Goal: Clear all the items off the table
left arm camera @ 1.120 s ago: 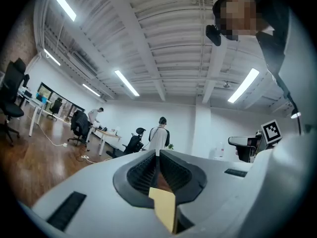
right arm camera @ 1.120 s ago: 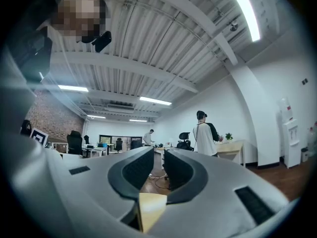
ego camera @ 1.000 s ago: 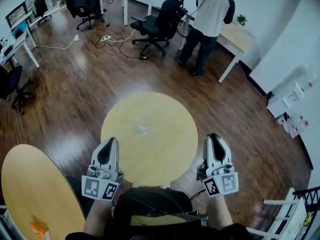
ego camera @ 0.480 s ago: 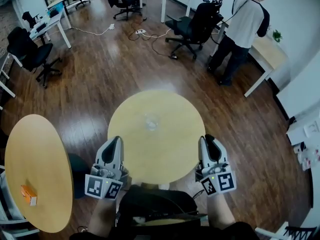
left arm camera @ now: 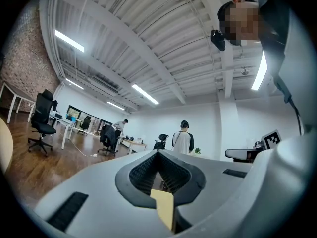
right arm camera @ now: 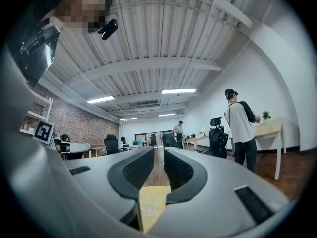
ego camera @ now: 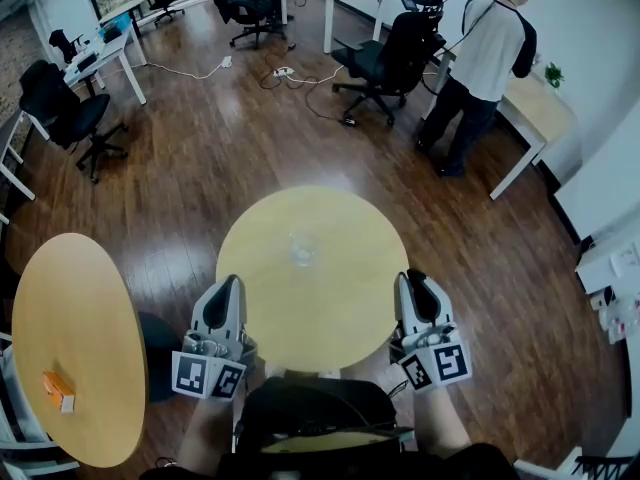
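Main risk, imo: the clear glass (ego camera: 303,249) (prob. a glass, too small to be sure) sat alone near the middle of the round tabletop (ego camera: 340,303), well apart from both grippers, w/ nothing beside it to stop a roll. It looked light and slick, so a skewed pinch could squirt it out, tip it, or send it off the rim onto the wood floor. The left gripper (ego camera: 224,288) had its jaws fully together, nothing in them; going in like that would just shove the glass. The right gripper (ego camera: 420,280) had its jaws only a narrow slit apart, also empty, and prob. too tight to fit round the glass w/o opening wider first. Being see-through, its edge was hard to judge too. Count: 1 glass on the centre tabletop; 2 round tabletops in all; 1 orange box (ego camera: 57,390) on the second tabletop (ego camera: 80,308) at left; 2 grippers; 1 person (ego camera: 492,53) standing at a far desk.
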Demonstrator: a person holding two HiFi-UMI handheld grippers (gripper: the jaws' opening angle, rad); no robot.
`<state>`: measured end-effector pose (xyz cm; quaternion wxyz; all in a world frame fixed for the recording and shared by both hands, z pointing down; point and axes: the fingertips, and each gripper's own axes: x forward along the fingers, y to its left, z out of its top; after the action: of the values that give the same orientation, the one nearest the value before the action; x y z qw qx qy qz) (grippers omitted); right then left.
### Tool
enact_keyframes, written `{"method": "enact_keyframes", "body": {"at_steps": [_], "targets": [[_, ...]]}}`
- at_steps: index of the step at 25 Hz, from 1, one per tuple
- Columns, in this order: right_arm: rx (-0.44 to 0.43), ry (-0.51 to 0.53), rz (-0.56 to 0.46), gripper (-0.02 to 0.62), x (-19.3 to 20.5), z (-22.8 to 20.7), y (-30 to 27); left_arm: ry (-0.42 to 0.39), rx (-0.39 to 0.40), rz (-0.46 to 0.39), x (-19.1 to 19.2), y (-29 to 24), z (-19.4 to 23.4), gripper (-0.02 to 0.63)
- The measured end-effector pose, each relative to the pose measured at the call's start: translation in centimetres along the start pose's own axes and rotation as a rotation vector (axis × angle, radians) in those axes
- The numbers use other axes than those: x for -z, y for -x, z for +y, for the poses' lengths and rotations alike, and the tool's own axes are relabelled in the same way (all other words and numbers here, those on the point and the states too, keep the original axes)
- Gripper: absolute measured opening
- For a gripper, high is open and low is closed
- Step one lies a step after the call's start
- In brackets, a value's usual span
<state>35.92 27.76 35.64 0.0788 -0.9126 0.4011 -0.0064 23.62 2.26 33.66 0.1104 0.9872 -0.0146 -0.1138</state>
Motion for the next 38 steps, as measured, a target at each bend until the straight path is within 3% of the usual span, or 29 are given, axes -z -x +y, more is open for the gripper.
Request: {"method": "enact_keyframes", "body": {"at_steps": [12, 15, 21, 22, 28, 32, 35, 38], "targets": [[0.011, -0.018, 0.032, 0.109, 1.3, -1.0, 0.6, 0.047, 0.078, 0.105, 2.5, -2.1, -0.5, 0.043], [-0.034, -0.033, 0.077, 0.219, 2.8, 0.1, 0.0, 0.064, 0.094, 0.122, 2.8, -1.8, -0.1, 0.11], [-0.146, -0.006, 0.17, 0.324, 5.5, 2.1, -1.5, 0.07, 0.063, 0.119, 2.5, -0.8, -0.4, 0.11], [-0.169, 0.004, 0.191, 0.376, 6.1, 2.4, -1.8, 0.071, 0.056, 0.122, 2.5, -0.6, -0.5, 0.11], [-0.246, 0.044, 0.261, 0.382, 9.4, 4.6, -3.9, 0.068, 0.009, 0.156, 2.9, 1.2, 0.3, 0.11], [-0.232, 0.046, 0.297, 0.382, 11.9, 6.0, -5.3, 0.049, 0.028, 0.221, 5.1, 1.8, 2.7, 0.11], [-0.194, 0.03, 0.329, 0.382, 13.2, 5.9, -6.0, 0.055, 0.075, 0.257, 6.4, 0.0, 4.1, 0.11], [-0.15, 0.011, 0.36, 0.382, 14.4, 5.9, -6.5, 0.011, 0.248, 0.315, 8.0, -2.4, 4.4, 0.114]]}}
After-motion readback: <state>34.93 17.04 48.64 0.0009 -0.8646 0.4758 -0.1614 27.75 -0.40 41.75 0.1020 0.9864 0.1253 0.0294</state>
